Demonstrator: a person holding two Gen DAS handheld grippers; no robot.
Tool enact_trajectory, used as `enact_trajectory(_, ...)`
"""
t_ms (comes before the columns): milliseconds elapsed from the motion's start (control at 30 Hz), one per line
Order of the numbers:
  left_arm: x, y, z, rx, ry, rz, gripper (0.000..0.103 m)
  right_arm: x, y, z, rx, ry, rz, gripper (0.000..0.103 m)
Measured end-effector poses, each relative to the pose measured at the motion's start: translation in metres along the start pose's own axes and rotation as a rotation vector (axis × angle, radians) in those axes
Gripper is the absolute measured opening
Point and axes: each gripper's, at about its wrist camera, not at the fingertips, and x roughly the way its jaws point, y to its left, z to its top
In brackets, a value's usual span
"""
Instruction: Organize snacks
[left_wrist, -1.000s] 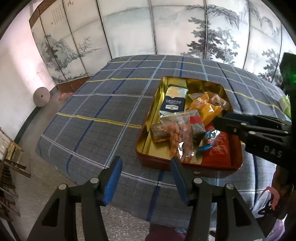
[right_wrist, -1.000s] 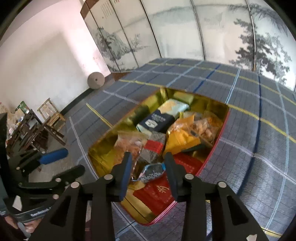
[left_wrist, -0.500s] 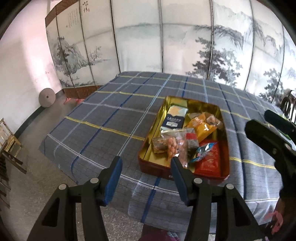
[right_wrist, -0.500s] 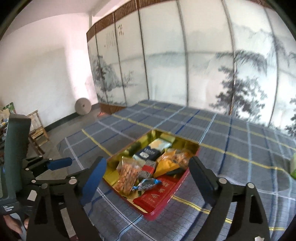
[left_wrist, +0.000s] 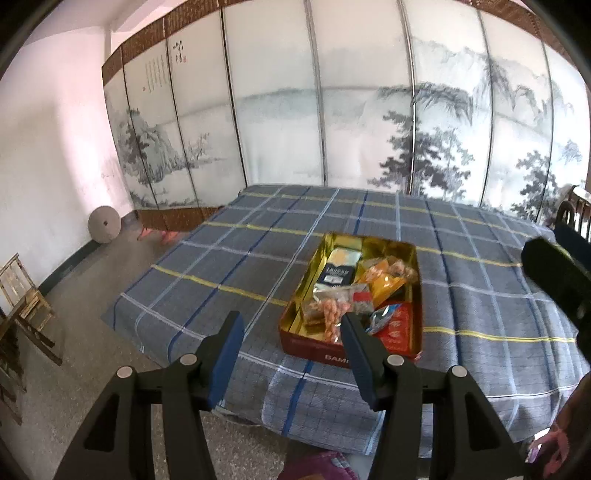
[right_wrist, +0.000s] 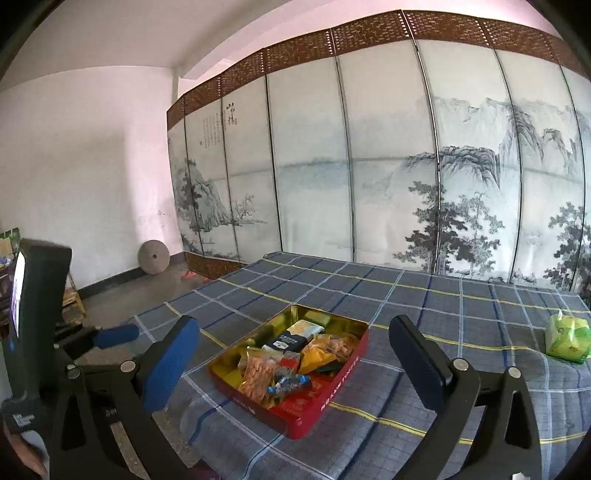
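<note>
The red tin (right_wrist: 295, 373) with the gold lining is sitting near the front edge of the plaid-covered counter (right_wrist: 461, 317), and the snacks are lying heaped inside it: a dark blue packet (right_wrist: 286, 341) toward the tin's far end, an orange bag (right_wrist: 325, 350) beside it, a clear bag of orange snacks (right_wrist: 258, 373) and a small blue-wrapped candy (right_wrist: 290, 384) toward its near end, a flat red packet (left_wrist: 397, 328) at its near right corner. A green bag (right_wrist: 567, 338) is lying well to the right of the tin, apart from everything else.

The left claw (left_wrist: 291, 350) is hanging open and empty in front of the tin's near wall. The right claw (right_wrist: 291, 362) is spread wide, holding nothing, also short of the tin.

Risk, as I judge it: the green bag is being left outside the tin, so the sorting may end incomplete. The heap is loose and slippery, and a claw reaching in could snag 2 wrappers at once or nudge the tin off the counter's front edge.
</note>
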Motion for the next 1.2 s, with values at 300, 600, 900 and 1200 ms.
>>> enact_trajectory(300, -0.024, -0.009, 0.008, 0.020, -0.054, -0.010, 0.069, -0.019, -0.001, -0.002, -0.003, -0.018, -0.011, 0.102)
enact_trajectory(600, -0.030, -0.006, 0.009, 0.023, -0.076, -0.038, 0.069, -0.024, -0.001, 0.001, 0.001, -0.031, -0.027, 0.102)
enact_trajectory(900, -0.051, 0.014, 0.020, -0.025, -0.151, -0.074, 0.081, -0.043, 0.004, 0.014, 0.000, -0.073, -0.033, 0.102)
enact_trajectory(1200, -0.064, 0.028, 0.033, -0.055, -0.196, -0.102, 0.085, -0.050, 0.015, 0.024, -0.016, -0.119, -0.030, 0.102)
